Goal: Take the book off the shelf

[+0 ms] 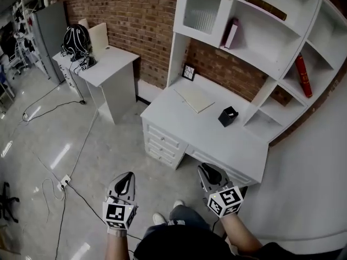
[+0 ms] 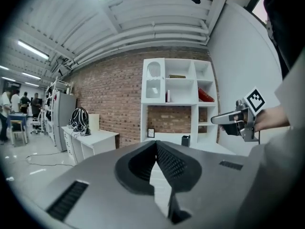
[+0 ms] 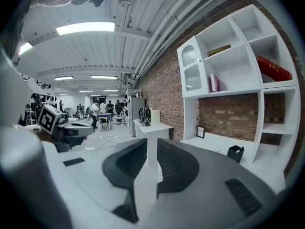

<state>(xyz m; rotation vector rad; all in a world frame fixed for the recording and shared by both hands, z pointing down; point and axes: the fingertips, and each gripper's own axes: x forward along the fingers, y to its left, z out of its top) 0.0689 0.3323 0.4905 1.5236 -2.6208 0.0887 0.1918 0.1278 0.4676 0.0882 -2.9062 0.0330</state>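
Note:
A white shelf unit stands on a desk against the brick wall. In its right compartment leans a red book; the red book also shows in the right gripper view. A pink book stands upright on the middle shelf, and a brown book lies flat above it. My left gripper and right gripper hang low over the floor, well short of the desk. Both point toward the shelf and both are shut and empty. The left gripper has its tips together; the right gripper shows only a slit.
The white desk carries a pale notepad, a black pen holder and a small picture frame. A second white table at the left holds a black helmet. Cables trail over the glossy floor.

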